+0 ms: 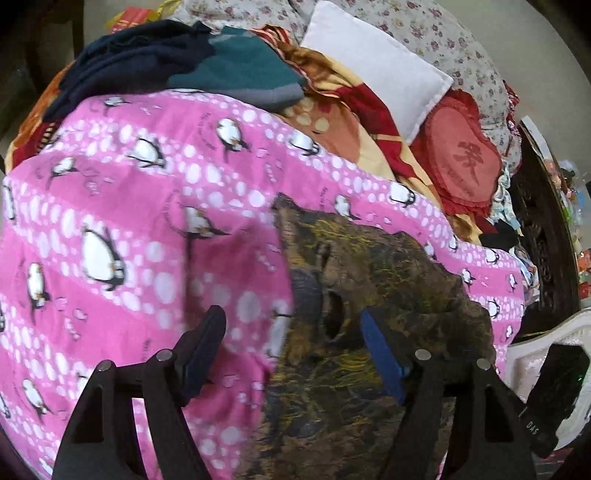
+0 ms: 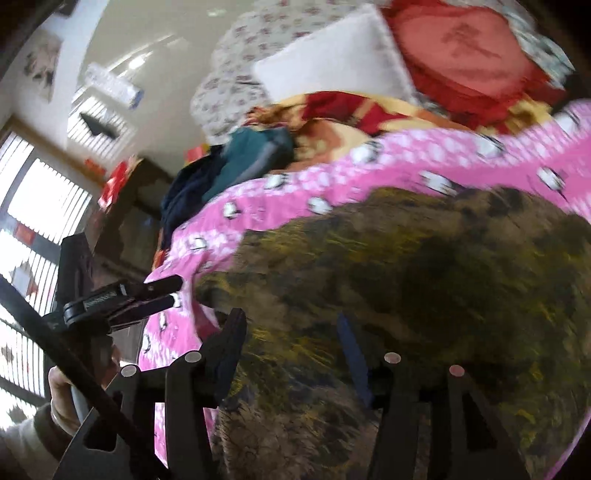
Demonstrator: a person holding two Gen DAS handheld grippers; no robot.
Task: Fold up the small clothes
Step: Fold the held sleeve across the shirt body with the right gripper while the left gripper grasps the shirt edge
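A small olive-brown patterned garment (image 1: 388,295) lies spread on a pink penguin-print sheet (image 1: 129,221). My left gripper (image 1: 291,343) hovers open over the garment's left edge, where cloth meets sheet, with nothing pinched between its fingers. In the right wrist view the same garment (image 2: 406,277) fills the middle, blurred. My right gripper (image 2: 291,343) stands open just above it, its fingers apart and gripping no cloth. The left gripper (image 2: 162,291) shows there at the garment's left edge, held by a hand (image 2: 62,391).
Dark blue and teal clothes (image 1: 177,62) are piled at the far edge of the sheet. A white pillow (image 1: 373,62), a red heart cushion (image 1: 461,162) and a floral quilt (image 1: 443,29) lie behind. Dark carved wood (image 1: 543,229) borders the right side.
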